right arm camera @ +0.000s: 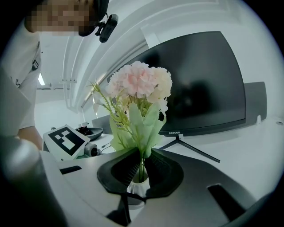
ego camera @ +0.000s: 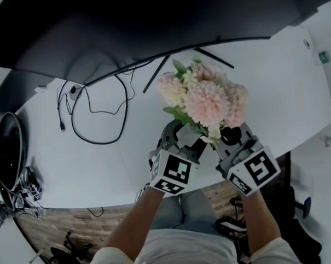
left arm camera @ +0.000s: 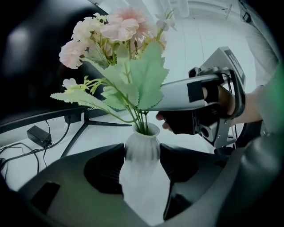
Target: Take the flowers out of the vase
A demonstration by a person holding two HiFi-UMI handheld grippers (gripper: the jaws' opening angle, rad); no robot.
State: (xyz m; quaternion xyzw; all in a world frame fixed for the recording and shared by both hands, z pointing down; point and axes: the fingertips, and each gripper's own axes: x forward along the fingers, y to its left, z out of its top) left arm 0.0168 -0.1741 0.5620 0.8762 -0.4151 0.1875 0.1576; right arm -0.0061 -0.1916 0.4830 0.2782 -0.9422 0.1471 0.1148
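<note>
Left gripper view: white ribbed ceramic vase (left arm camera: 141,155) blurred low down, base cut off by bottom edge. Right gripper view: only its rim shows, body hidden behind right gripper (right arm camera: 141,167). Head view: vase can't be made out under pink artificial flower bunch (ego camera: 205,99).

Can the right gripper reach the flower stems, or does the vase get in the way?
Yes, it looks so: the right gripper has its jaws shut on the flower stems just above the mouth of the vase, under the leaves. The left gripper holds the vase lower down, out of the way.
</note>
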